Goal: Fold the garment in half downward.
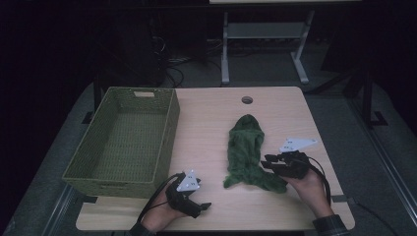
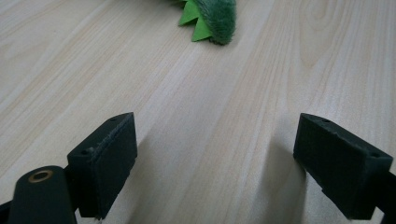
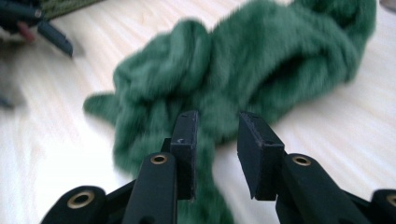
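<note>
The right hand-held gripper [image 3: 215,140], jaws slightly apart, hovers at the green plush toy [image 3: 243,70]; the left hand-held gripper [image 2: 215,158] gapes empty.

Fuzzy green plush toy [image 1: 247,150], woven basket [image 1: 125,140]

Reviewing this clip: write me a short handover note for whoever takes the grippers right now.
Left gripper: jaws wide open, nothing between them, near the table's front edge beside the green basket.
Right gripper: jaws slightly apart, nothing gripped, at the near end of the green plush cloth.
Cloth: lying loose mid-table, right of the basket.
Basket: nothing in it.
Done: nothing moved into the basket.
Left, probably: grasp the cloth and put it in the basket.
</note>
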Available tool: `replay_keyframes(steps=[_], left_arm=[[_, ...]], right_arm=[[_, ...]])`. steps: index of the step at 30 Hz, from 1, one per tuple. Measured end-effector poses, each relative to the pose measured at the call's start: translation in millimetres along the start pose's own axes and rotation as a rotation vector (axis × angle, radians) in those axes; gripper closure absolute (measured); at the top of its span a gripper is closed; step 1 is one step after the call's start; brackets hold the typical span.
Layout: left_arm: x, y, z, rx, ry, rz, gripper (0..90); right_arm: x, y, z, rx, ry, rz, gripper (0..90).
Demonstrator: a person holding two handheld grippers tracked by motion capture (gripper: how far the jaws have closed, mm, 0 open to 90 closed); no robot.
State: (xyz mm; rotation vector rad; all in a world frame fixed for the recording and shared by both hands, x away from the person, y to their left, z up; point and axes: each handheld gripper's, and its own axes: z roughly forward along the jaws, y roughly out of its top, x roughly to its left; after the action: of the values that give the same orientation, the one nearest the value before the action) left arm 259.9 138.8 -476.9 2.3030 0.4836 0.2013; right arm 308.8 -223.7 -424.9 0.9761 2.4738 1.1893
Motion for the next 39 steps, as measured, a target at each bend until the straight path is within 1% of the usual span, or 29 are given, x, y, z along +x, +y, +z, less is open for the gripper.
replay_keyframes(steps=[1, 3, 5, 6, 8, 9, 12, 16, 19, 21, 23, 26, 28, 29, 30, 31, 33, 36, 37, 39], left_arm=[[-0.1, 0.0, 0.0, 0.0, -0.001, -0.002, 12.9], [-0.2, -0.1, 0.0, 0.0, -0.002, -0.003, 12.9], [-0.2, -0.1, 0.0, 0.0, -0.002, -0.003, 12.9], [-0.2, -0.1, 0.0, 0.0, -0.002, -0.003, 12.9], [-0.2, -0.1, 0.1, 0.0, -0.002, -0.003, 12.9], [-0.2, 0.0, 0.0, 0.0, -0.002, -0.003, 12.9], [-0.2, -0.1, 0.1, 0.0, -0.002, -0.003, 12.9], [-0.3, -0.1, 0.1, 0.0, -0.001, -0.003, 12.9], [-0.3, 0.0, 0.1, 0.0, -0.001, -0.003, 12.9], [-0.3, -0.1, 0.1, 0.0, -0.001, -0.003, 12.9], [-0.2, -0.1, 0.0, 0.0, -0.002, -0.003, 12.9], [-0.2, -0.1, 0.1, -0.001, -0.002, -0.003, 12.9], [-0.2, -0.1, 0.1, -0.001, -0.002, -0.003, 12.9], [-0.2, -0.1, 0.1, -0.001, -0.002, -0.003, 12.9], [-0.2, -0.1, 0.1, -0.001, -0.002, -0.003, 12.9], [-0.3, -0.1, 0.1, 0.0, -0.001, -0.003, 12.9], [-0.3, 0.0, 0.1, 0.0, -0.001, -0.003, 12.9], [-0.3, 0.0, 0.1, 0.0, -0.001, -0.003, 12.9], [-0.3, 0.0, 0.1, 0.0, -0.001, -0.003, 12.9], [-0.3, 0.0, 0.1, 0.0, -0.002, -0.003, 12.9]], right_arm=[[0.3, -6.0, -4.5, 0.008, 0.001, -0.001, 67.8], [2.4, -16.6, -12.4, 0.005, -0.014, 0.011, 67.8], [2.3, -25.6, -19.8, 0.005, -0.017, 0.02, 67.8], [2.3, -30.8, -24.6, 0.001, -0.013, 0.033, 67.8], [3.0, -41.0, -33.9, 0.0, -0.022, 0.044, 67.7], [3.9, -47.4, -39.0, 0.002, -0.023, 0.057, 67.2], [4.3, -62.4, -48.2, 0.011, -0.033, 0.074, 65.8], [6.5, -78.1, -55.3, 0.021, -0.025, 0.086, 63.9], [11.6, -85.5, -53.7, 0.04, -0.014, 0.093, 61.4], [14.2, -88.2, -49.9, 0.058, -0.015, 0.09, 60.3], [15.3, -88.2, -46.0, 0.063, -0.006, 0.094, 59.5], [16.8, -85.8, -41.6, 0.065, -0.003, 0.083, 59.6], [17.0, -84.9, -37.6, 0.077, -0.006, 0.073, 64.7], [17.2, -84.8, -36.5, 0.081, 0.001, 0.076, 67.7], [17.0, -84.8, -35.5, 0.081, -0.003, 0.072, 72.0], [16.4, -84.8, -35.7, 0.079, 0.005, 0.07, 77.4], [16.1, -84.3, -38.1, 0.069, 0.011, 0.071, 82.7], [16.1, -82.2, -42.7, 0.041, 0.023, 0.077, 83.4], [15.6, -80.5, -44.1, 0.033, 0.025, 0.066, 83.3], [14.9, -75.9, -46.1, 0.015, 0.031, 0.072, 83.0]])
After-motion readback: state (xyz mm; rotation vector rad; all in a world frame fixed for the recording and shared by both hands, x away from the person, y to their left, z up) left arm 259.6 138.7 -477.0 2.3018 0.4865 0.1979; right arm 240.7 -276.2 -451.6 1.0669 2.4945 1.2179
